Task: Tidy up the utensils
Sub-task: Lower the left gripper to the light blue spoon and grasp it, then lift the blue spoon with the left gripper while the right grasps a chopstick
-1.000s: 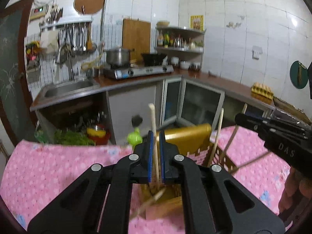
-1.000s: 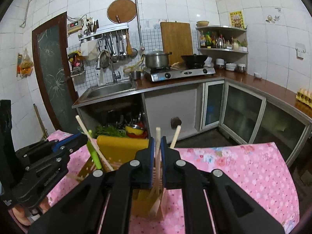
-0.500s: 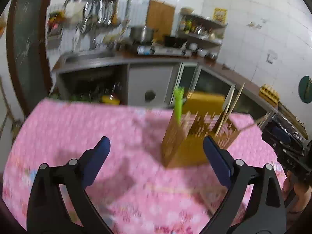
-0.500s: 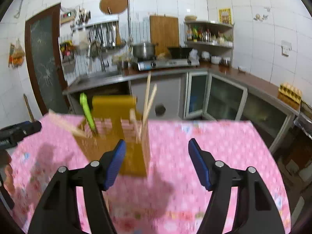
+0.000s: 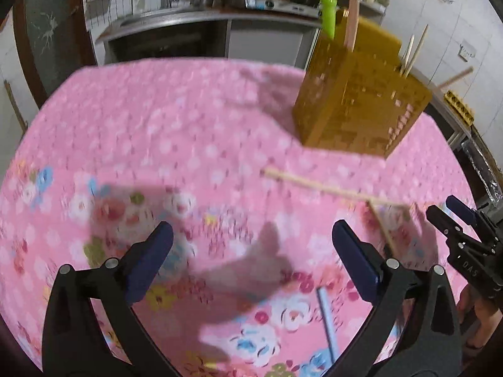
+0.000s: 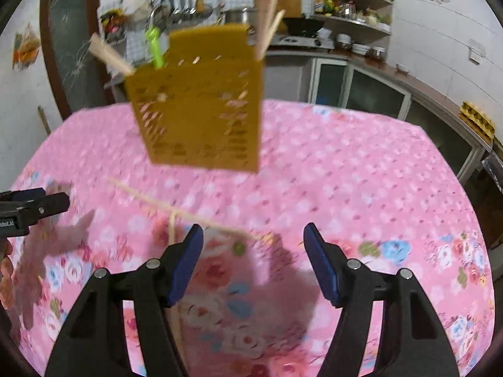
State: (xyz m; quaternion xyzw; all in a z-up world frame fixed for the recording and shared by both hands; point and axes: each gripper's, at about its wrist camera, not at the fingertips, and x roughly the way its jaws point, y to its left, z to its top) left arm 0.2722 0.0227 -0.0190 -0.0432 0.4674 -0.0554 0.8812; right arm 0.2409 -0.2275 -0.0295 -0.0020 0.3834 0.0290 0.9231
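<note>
The left tongs (image 5: 251,251), black-armed with blue pads, stood spread wide with nothing between the pads; their jaws had just been opening. They hung over the table's pink floral cloth (image 5: 157,132). The right tongs (image 6: 253,251) were also parted, less widely, and empty, having opened a moment before and then held at that width. Just ahead of the right tongs lay a pale wooden chopstick (image 6: 188,215) flat on the cloth, with a second wooden stick (image 6: 172,229) crossing under it and running back beneath the left-hand finger (blur made its far end hard to follow). The left wrist view showed the same chopstick (image 5: 330,188) to the right of the left tongs, plus a thin blue stick (image 5: 327,326) lying close to the right-hand finger. Farther out stood the mustard-yellow perforated plastic utensil holder (image 6: 201,113), upright on the cloth, holding several wooden chopsticks (image 6: 267,31) and a bright green plastic utensil (image 6: 154,47). Beyond the table were kitchen cabinets (image 6: 345,84).
</note>
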